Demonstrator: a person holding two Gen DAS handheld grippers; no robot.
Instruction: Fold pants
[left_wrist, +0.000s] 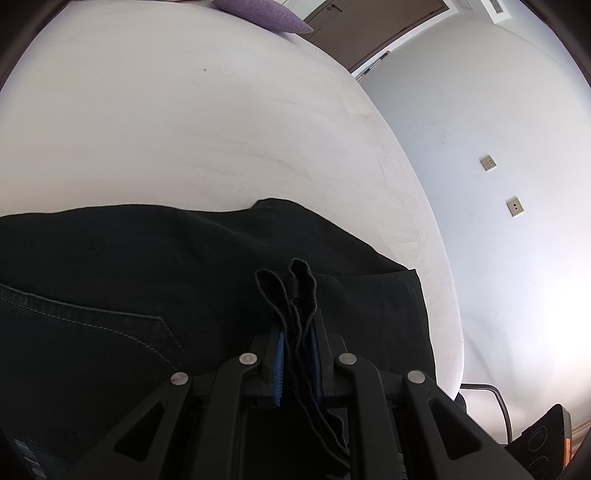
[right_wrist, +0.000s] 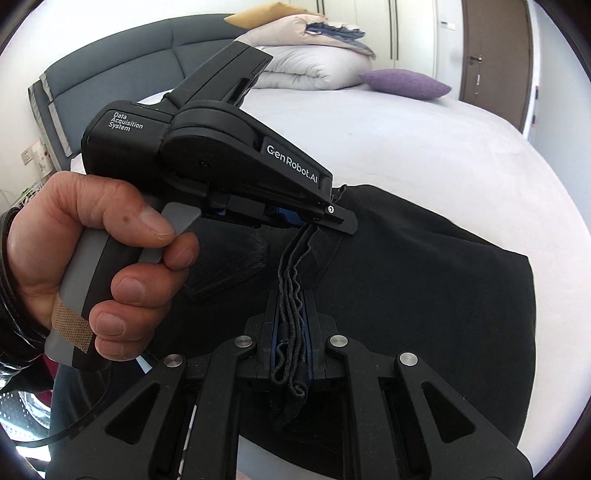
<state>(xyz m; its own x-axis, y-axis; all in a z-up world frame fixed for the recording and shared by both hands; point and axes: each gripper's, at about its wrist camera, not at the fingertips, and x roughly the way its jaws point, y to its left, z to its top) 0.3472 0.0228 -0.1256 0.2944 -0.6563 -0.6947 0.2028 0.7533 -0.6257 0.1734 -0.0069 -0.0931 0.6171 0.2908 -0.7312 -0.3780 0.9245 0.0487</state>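
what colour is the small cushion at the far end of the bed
Purple, a soft lilac. The cushion shows best in the right wrist view, lying on the white bed beside the folded duvet.

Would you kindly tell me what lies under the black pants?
The black pants lie spread on the white bed sheet, which shows around them. Whatever lies directly beneath the fabric is covered. Both grippers, left and right, pinch bunched edges.

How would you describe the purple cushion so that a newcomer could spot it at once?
Start at the white bed and look to its far end, by the brown door. The purple cushion lies there just right of the folded duvets. It is the only purple thing; its neighbours are white and beige.
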